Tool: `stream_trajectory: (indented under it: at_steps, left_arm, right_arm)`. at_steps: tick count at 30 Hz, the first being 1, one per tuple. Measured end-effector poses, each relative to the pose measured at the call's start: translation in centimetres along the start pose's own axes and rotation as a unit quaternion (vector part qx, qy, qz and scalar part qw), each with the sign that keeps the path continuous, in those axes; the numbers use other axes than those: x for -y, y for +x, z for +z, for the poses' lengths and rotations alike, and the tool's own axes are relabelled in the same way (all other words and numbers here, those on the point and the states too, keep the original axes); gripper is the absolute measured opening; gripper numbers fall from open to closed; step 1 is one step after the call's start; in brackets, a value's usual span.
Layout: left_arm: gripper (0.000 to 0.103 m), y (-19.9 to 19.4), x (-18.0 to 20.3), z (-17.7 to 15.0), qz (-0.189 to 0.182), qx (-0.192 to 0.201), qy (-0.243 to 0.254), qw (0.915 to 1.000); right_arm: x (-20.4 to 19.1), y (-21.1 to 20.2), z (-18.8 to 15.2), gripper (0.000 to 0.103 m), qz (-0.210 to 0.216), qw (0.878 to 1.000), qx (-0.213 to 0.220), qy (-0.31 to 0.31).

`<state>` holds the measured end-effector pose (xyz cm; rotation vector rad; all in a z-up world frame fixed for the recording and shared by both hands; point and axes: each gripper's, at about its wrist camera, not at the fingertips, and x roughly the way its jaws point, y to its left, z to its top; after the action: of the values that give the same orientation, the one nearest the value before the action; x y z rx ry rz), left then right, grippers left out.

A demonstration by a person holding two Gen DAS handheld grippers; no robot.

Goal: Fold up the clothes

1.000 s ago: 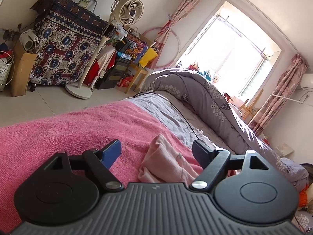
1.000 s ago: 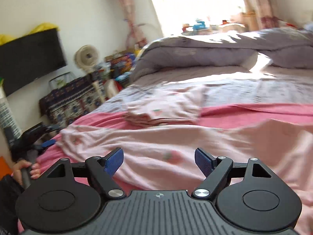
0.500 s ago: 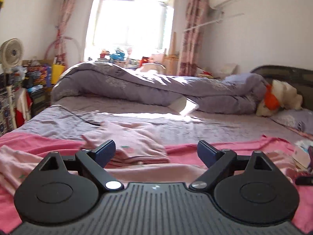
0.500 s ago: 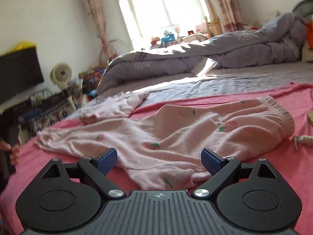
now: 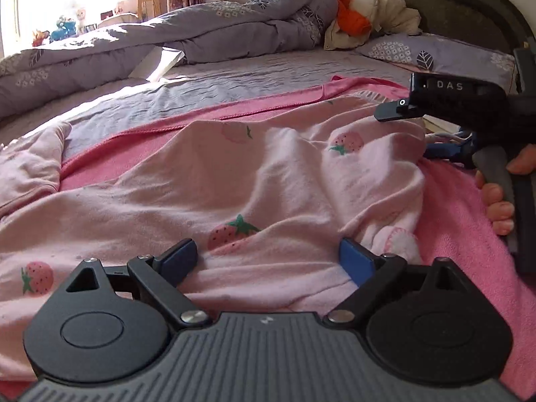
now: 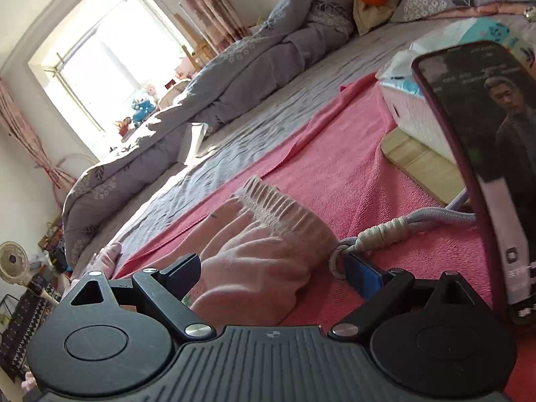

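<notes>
Pyjama trousers (image 5: 234, 181), pale pink w/ strawberry print, lie spread and rumpled across the pink blanket (image 5: 469, 207) in the middle of the left wrist view; unfolded, so the fold looks not yet begun. Left gripper (image 5: 268, 261) sits low at bottom centre of that view, blue pads wide apart over the cloth, nothing pinched. Its jaws have just been opening, w/ only loose fabric below and between them, not clamped. Right gripper (image 6: 271, 276) likewise stands open at the bottom of its own view, jaws just opened wider, aimed at the ribbed waistband (image 6: 284, 207) that bunches up centre frame; cloth lies between the pads but they don't press it. In the left view the right gripper shows at the right edge, a hand (image 5: 499, 197) on its grip, hovering by the waistband end. Likely reason for the layout: one tool per end of the garment, so both can take an edge and pull it flat. A smaller folded pink piece (image 5: 30, 167) lies at left, probably done already. Phone (image 6: 479, 167) leans upright at right of the right view, its cord (image 6: 402, 227) touching the waistband – snag risk when lifting
</notes>
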<state>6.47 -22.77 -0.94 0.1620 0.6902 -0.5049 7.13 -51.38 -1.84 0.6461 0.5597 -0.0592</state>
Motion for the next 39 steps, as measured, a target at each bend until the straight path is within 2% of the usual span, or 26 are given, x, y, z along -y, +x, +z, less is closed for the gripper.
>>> stream_trajectory:
  at_steps: [1, 2, 3, 4, 5, 9, 13, 16, 18, 20, 22, 24, 28, 29, 32, 34, 35, 36, 37, 38, 39]
  left_arm:
    - [0.093, -0.1, 0.0, -0.1, 0.0, 0.002, 0.001, 1.0]
    - [0.093, -0.3, 0.3, -0.2, 0.006, 0.004, 0.01, 0.9999]
    - [0.093, -0.4, 0.5, -0.2, 0.009, 0.005, 0.015, 0.9998]
    - [0.093, -0.5, 0.7, -0.3, 0.012, 0.007, 0.019, 0.9997]
    - [0.093, -0.5, 0.5, -0.2, 0.007, 0.008, 0.016, 0.9998]
    - [0.093, -0.5, 0.6, 0.0, -0.012, 0.011, 0.024, 0.9996]
    - [0.093, -0.4, 0.8, 0.0, -0.013, 0.012, 0.03, 0.9994]
    - [0.093, -0.4, 0.7, 0.0, -0.013, 0.013, 0.031, 0.9994]
    - [0.093, -0.4, 0.7, 0.0, -0.014, 0.014, 0.031, 0.9993]
    - [0.093, -0.4, 0.6, 0.0, -0.017, 0.014, 0.028, 0.9994]
    - [0.094, -0.4, 0.4, 0.0, -0.02, 0.014, 0.025, 0.9994]
    - [0.094, -0.4, 0.3, 0.0, -0.024, 0.014, 0.021, 0.9994]
    - [0.095, -0.4, 0.3, 0.0, -0.025, 0.014, 0.021, 0.9994]
    - [0.095, -0.4, 0.3, 0.0, -0.024, 0.014, 0.022, 0.9994]
    - [0.095, -0.4, 0.4, 0.0, -0.023, 0.014, 0.023, 0.9994]
    - [0.095, -0.4, 0.4, 0.0, -0.023, 0.014, 0.023, 0.9994]
    - [0.095, -0.4, 0.5, 0.0, -0.021, 0.014, 0.025, 0.9994]
    - [0.095, -0.4, 0.6, 0.0, -0.019, 0.015, 0.028, 0.9993]
    - [0.095, -0.5, 0.8, 0.0, -0.015, 0.016, 0.032, 0.9993]
    - [0.095, -0.6, 1.2, -0.1, -0.009, 0.019, 0.041, 0.9989]
    - [0.095, -0.7, 1.6, -0.1, -0.004, 0.023, 0.051, 0.9984]
  right_arm:
    - [-0.4, 0.4, 0.2, 0.091, -0.015, 1.0, 0.005, -0.008]
    - [-0.8, 0.7, 0.4, 0.071, -0.027, 0.999, 0.007, -0.015]
    - [-0.8, 1.0, 0.8, 0.028, -0.023, 1.0, 0.0, -0.013]
    - [-0.6, 1.2, 1.2, 0.021, -0.008, 1.0, -0.009, -0.003]
    - [-0.5, 1.2, 1.8, 0.021, -0.003, 1.0, -0.009, 0.002]
    - [-1.5, 0.3, 3.7, 0.02, -0.024, 0.998, 0.042, -0.049]
    - [-1.3, 3.6, 3.1, 0.02, -0.082, 0.993, 0.003, -0.089]
    - [-2.0, 5.0, 2.2, 0.026, -0.113, 0.986, -0.007, -0.124]
    - [-2.4, 5.2, 2.4, 0.038, -0.122, 0.983, -0.004, -0.138]
    - [-2.5, 5.2, 2.7, 0.04, -0.125, 0.981, -0.008, -0.147]
    - [-2.5, 4.3, 2.9, 0.046, -0.127, 0.982, 0.001, -0.143]
    - [-2.6, 3.1, 3.0, 0.065, -0.13, 0.981, 0.017, -0.146]
    - [-3.3, 0.3, 2.7, 0.073, -0.134, 0.973, 0.052, -0.182]
    - [-3.7, -0.1, 2.6, 0.077, -0.139, 0.969, 0.063, -0.196]
    - [-5.3, -0.3, 3.4, 0.098, -0.174, 0.948, 0.099, -0.247]
    - [-6.4, -0.3, 4.2, 0.097, -0.181, 0.944, 0.105, -0.255]
    - [-6.9, -0.6, 4.4, 0.088, -0.154, 0.949, 0.099, -0.257]
    - [-7.6, -0.9, 4.1, 0.076, -0.101, 0.956, 0.079, -0.265]
    - [-8.3, -1.1, 3.5, 0.071, -0.044, 0.959, 0.052, -0.276]
    - [-9.4, -0.9, 2.5, 0.06, 0.013, 0.956, 0.009, -0.292]
    - [-10.8, -0.3, 1.2, 0.048, 0.052, 0.948, -0.038, -0.313]
